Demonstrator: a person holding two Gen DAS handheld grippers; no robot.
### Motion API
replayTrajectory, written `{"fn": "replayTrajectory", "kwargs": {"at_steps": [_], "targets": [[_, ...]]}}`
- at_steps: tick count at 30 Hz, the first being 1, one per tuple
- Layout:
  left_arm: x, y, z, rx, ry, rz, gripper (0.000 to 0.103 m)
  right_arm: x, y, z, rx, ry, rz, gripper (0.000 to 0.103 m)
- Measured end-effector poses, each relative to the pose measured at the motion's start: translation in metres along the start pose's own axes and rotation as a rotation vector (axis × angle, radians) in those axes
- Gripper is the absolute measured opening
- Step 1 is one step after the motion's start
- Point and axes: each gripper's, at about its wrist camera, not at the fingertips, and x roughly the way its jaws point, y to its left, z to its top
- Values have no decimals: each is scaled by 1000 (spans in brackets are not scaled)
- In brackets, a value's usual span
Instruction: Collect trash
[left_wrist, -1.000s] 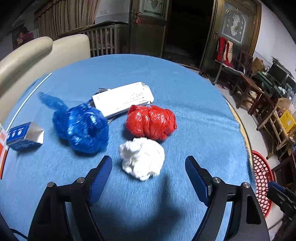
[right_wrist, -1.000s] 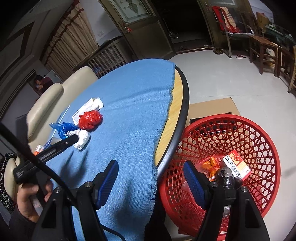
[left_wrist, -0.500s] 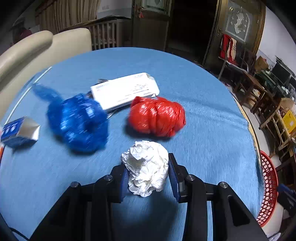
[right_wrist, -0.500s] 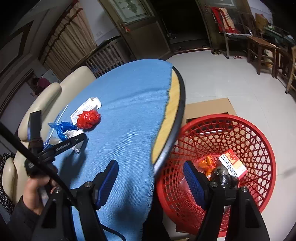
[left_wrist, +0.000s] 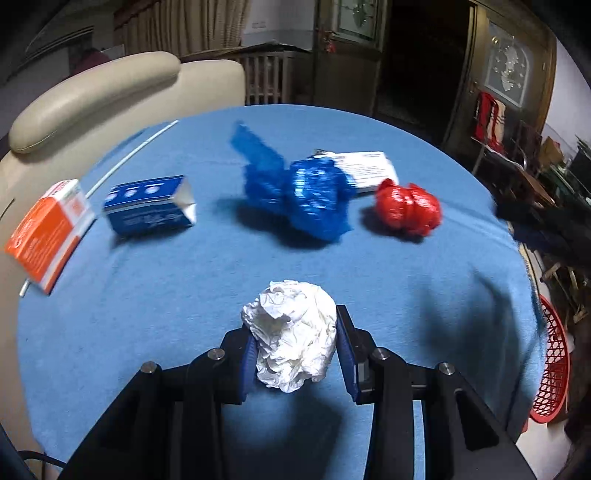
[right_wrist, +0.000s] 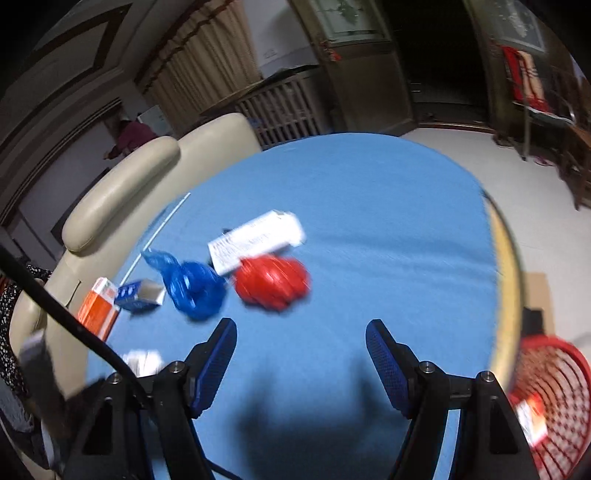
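Note:
My left gripper (left_wrist: 293, 326) is shut on a crumpled white paper ball (left_wrist: 291, 347), held just above the blue tablecloth (left_wrist: 147, 332). Beyond it lie a blue plastic bag (left_wrist: 310, 195), a red plastic bag (left_wrist: 408, 210), a white box (left_wrist: 369, 168), a blue carton (left_wrist: 147, 206) and an orange box (left_wrist: 48, 229). My right gripper (right_wrist: 301, 323) hangs open over the cloth with nothing between its fingers. The red bag (right_wrist: 273, 282) lies just ahead of it, with the blue bag (right_wrist: 195, 284) to the left. The red basket (right_wrist: 550, 406) stands on the floor at the right.
Beige chair backs (left_wrist: 92, 96) press against the table's far left. A thin white stick (left_wrist: 129, 155) lies near that edge. The basket (left_wrist: 552, 369) sits below the table's right rim and holds a box. Wooden chairs and a dark doorway stand farther back.
My left gripper closed on the paper ball and drew back with it. My right gripper swung from above the basket to over the table, facing the red bag.

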Motion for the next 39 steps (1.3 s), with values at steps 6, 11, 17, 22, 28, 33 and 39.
{"fn": "replayTrajectory", "kwargs": {"at_steps": [6, 11, 17, 22, 28, 33, 39], "targets": [[-2, 20, 0, -40, -6, 13, 40, 67, 30, 32, -55, 47, -30, 76], [2, 32, 0, -59, 4, 13, 40, 115, 42, 33, -105, 131, -82, 75], [2, 35, -2, -57, 12, 11, 40, 120, 48, 28, -140, 141, -97, 64], [-4, 29, -2, -46, 2, 9, 40, 109, 44, 19, -117, 140, -82, 63], [-16, 19, -4, -25, -9, 22, 40, 82, 35, 8, -86, 112, -53, 63], [-22, 8, -4, -6, -15, 29, 40, 53, 21, -3, -48, 84, -22, 63], [-27, -4, -4, 17, -27, 29, 40, 24, 11, -12, -8, 50, 10, 63]]}}
